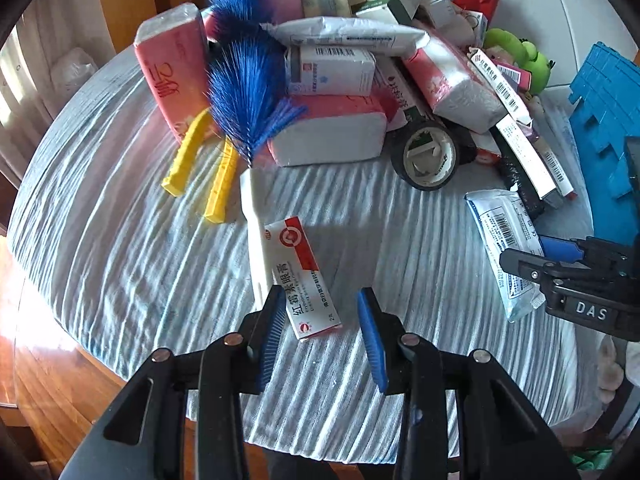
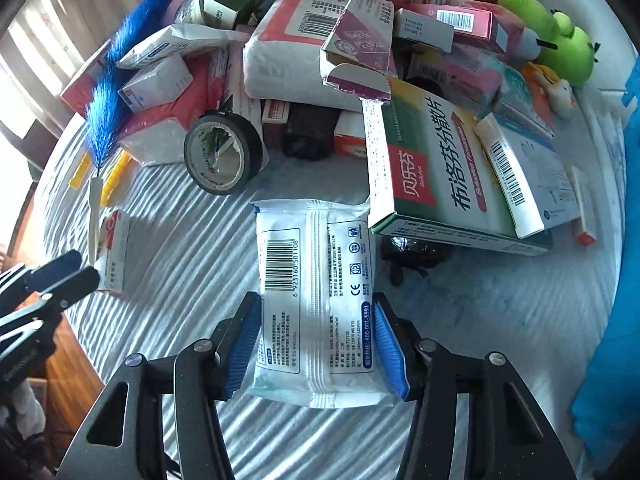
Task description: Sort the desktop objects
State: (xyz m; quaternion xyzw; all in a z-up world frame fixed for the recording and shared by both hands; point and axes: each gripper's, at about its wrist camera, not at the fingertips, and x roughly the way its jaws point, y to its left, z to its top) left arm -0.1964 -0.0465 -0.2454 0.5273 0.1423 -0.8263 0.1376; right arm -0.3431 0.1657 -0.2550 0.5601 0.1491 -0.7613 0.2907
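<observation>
A small red and white ointment box (image 1: 306,276) lies on the striped cloth between the jaws of my left gripper (image 1: 322,334). It rests against the left pad (image 1: 272,332), a gap separates it from the right pad, and the jaws stand open. A white mask packet (image 2: 316,292) with a barcode lies flat between the jaws of my right gripper (image 2: 316,346). Its pads (image 2: 244,344) sit at the packet's two long edges without squeezing it. Each gripper shows at the edge of the other's view: the right gripper (image 1: 560,264), the left gripper (image 2: 60,276).
A heap fills the far half of the table: tissue packs (image 1: 172,76), medicine boxes (image 2: 436,164), a black tape roll (image 1: 430,156), a blue brush (image 1: 244,84), yellow clips (image 1: 188,158) and a green plush toy (image 2: 560,36). A blue bin (image 1: 604,120) stands at the right. The table's wooden edge (image 1: 60,364) runs at the left.
</observation>
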